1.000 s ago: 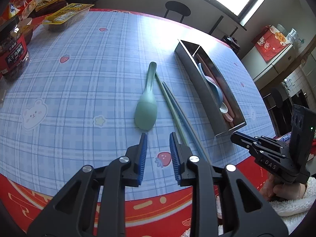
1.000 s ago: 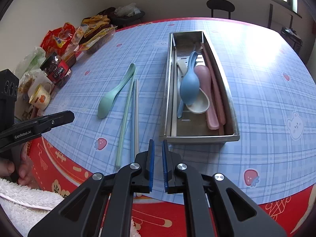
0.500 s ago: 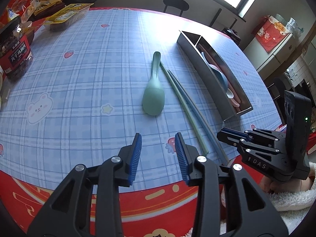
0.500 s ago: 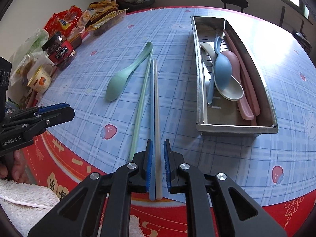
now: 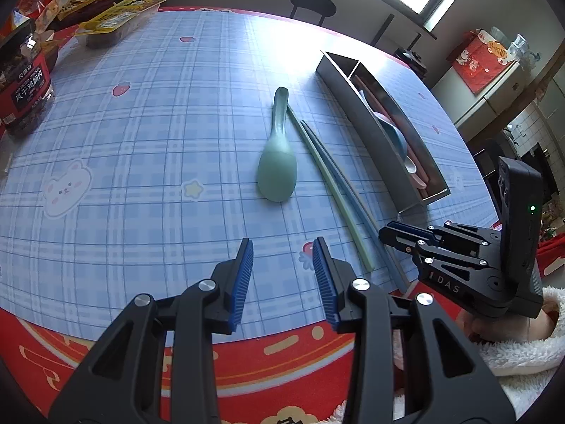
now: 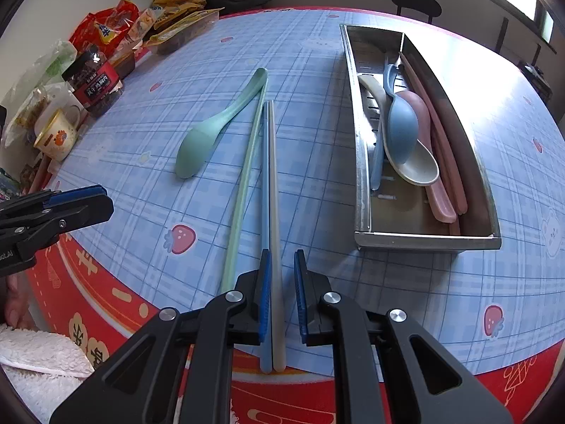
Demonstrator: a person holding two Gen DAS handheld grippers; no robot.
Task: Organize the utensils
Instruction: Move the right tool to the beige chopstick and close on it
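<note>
A green spoon (image 5: 277,162) (image 6: 208,134) lies on the blue checked table. Beside it lie a green chopstick (image 6: 243,183) (image 5: 328,180), a blue chopstick (image 6: 265,183) and a white chopstick (image 6: 273,183). My right gripper (image 6: 282,275) is open, its jaws on either side of the near ends of the blue and white chopsticks, with a gap on the right side. It also shows in the left wrist view (image 5: 399,233). My left gripper (image 5: 282,258) is open and empty above the table's near edge. A steel tray (image 6: 423,238) (image 5: 374,134) holds spoons and pink chopsticks.
Snack bags (image 6: 169,14), a dark jar (image 6: 93,83) and a mug (image 6: 56,136) stand along the table's left side. A black stool (image 5: 312,1) stands beyond the far edge. The table's red border (image 5: 275,349) runs along the near edge.
My right gripper moved left from the tray end to the blue and white chopsticks and opened wider around them. My left gripper drew back and opened wider.
</note>
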